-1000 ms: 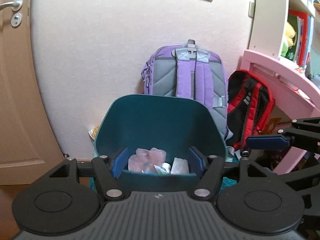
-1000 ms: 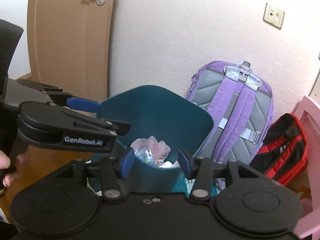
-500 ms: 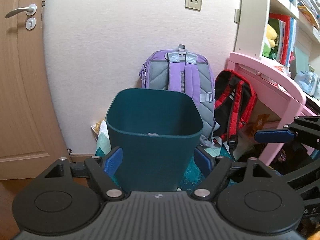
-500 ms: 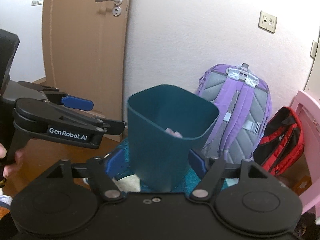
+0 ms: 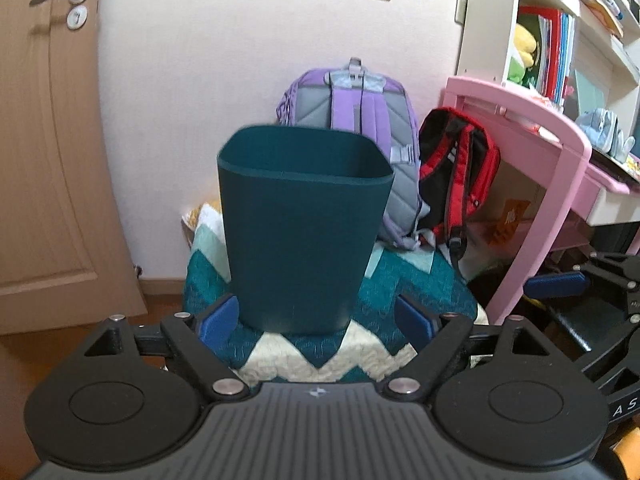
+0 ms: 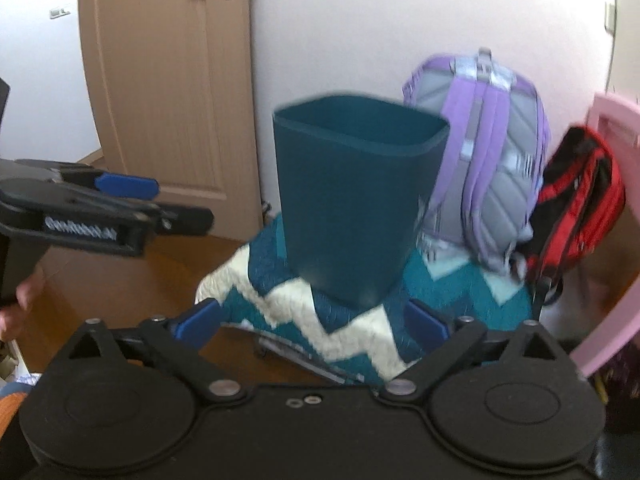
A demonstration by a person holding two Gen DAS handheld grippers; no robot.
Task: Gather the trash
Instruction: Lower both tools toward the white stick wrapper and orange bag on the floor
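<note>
A dark teal waste bin (image 5: 302, 224) stands upright on a teal and cream zigzag quilt (image 5: 320, 356); it also shows in the right wrist view (image 6: 352, 200). Its inside is hidden from this low angle. My left gripper (image 5: 316, 322) is open and empty, its blue pads wide apart in front of the bin's base. My right gripper (image 6: 310, 322) is open and empty, a little back from the bin. The left gripper also shows in the right wrist view (image 6: 120, 200), at the left.
A purple backpack (image 5: 360, 120) and a red and black backpack (image 5: 456, 176) lean against the wall behind the bin. A pink desk (image 5: 532, 120) and bookshelf (image 5: 560, 28) stand at the right. A wooden door (image 5: 44, 140) is at the left. The floor (image 6: 140, 280) is brown wood.
Both grippers have pulled back and dropped lower from above the bin. The trash inside, seen a second ago, is now hidden by the bin wall. The bin stays put.
</note>
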